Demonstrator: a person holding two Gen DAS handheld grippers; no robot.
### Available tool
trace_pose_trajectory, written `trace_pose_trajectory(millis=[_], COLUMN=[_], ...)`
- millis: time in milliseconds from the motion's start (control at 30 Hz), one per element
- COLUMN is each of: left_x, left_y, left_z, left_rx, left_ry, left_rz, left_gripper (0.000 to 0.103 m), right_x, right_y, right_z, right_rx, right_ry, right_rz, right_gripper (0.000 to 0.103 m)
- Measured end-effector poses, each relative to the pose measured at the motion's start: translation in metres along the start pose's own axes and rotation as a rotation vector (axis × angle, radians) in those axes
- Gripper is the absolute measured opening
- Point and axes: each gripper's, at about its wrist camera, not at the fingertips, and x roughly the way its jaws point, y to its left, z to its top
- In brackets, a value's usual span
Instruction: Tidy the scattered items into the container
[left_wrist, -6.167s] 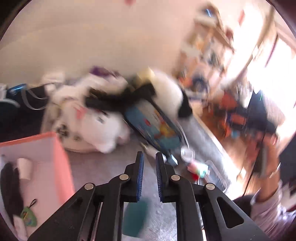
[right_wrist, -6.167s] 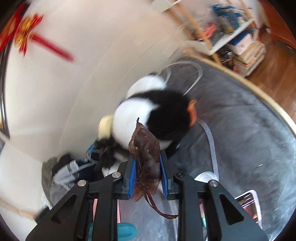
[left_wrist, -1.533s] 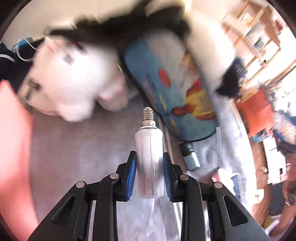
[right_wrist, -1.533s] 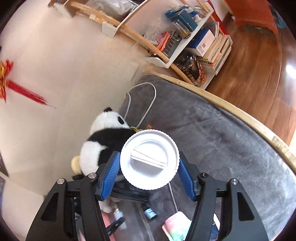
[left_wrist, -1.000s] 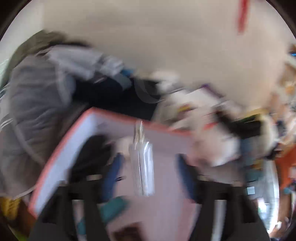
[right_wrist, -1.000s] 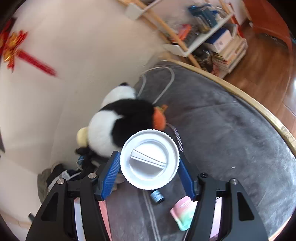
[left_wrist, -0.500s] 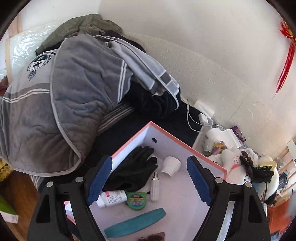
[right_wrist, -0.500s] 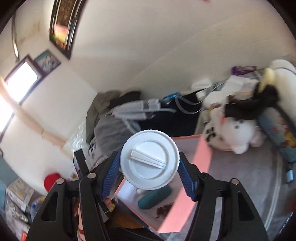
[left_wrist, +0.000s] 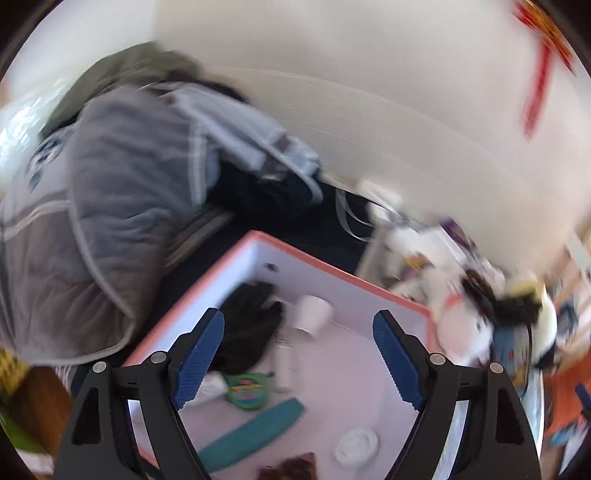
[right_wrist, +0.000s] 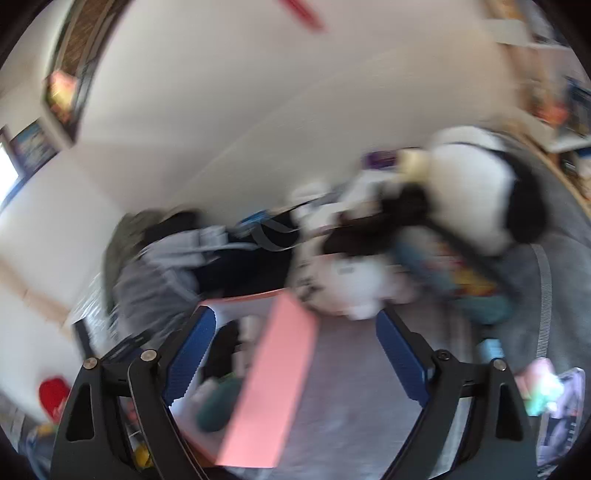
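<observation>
The pink box (left_wrist: 332, 267) lies below my left gripper (left_wrist: 298, 356), whose jaws stand wide open with nothing between them. Inside the box lie a black glove (left_wrist: 251, 325), a white paper cup (left_wrist: 312, 315), a clear bulb (left_wrist: 284, 363), a green tape measure (left_wrist: 245, 386), a teal case (left_wrist: 255, 432) and a white round lid (left_wrist: 356, 445). In the blurred right wrist view my right gripper (right_wrist: 293, 354) is empty, its jaws opening, above the box's pink side wall (right_wrist: 273, 384). A small blue-capped bottle (right_wrist: 489, 350) and a pastel eraser (right_wrist: 539, 387) lie on the grey rug.
A heap of grey and dark clothes (left_wrist: 122, 206) lies left of the box. Plush toys, a white one (right_wrist: 351, 280) and a panda (right_wrist: 480, 184), with a blue printed cushion (right_wrist: 450, 277), crowd the wall beyond it. A clear tray (right_wrist: 565, 413) sits at the rug's right edge.
My right gripper let go of the white lid, which now lies in the box, and swung right. My left gripper stays open over the box and has shifted slightly.
</observation>
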Motion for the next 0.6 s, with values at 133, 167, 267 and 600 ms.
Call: trace_pose_trajectory(millis=[133, 167, 267, 600], left_x=[0.022, 0.03, 0.062, 0.166], left_y=[-0.089, -0.11, -0.194, -0.388], left_z=[-0.03, -0.042, -0.093, -0.211], left_rx=[0.145, 0.165, 0.269, 0.378], left_ry=[0.126, 0.176, 0.348, 0.681], left_rz=[-0.201, -0.266, -0.384, -0.424], left_gripper=[0.083, 0.083, 0.083, 0.083], right_x=[-0.027, -0.028, -0.011, -0.017], right_y=[-0.11, -0.135, -0.208, -0.258], right_z=[-0.005, -0.013, -0.031, -0.014], right_rx=[0.132, 0.154, 0.296, 0.477], right_ry=[-0.038, -0.023, 0.161, 0.102], right_rz=[-0.194, -0.231, -0.333, -0.177], right_gripper=[0.087, 0.086, 0.074, 0.074])
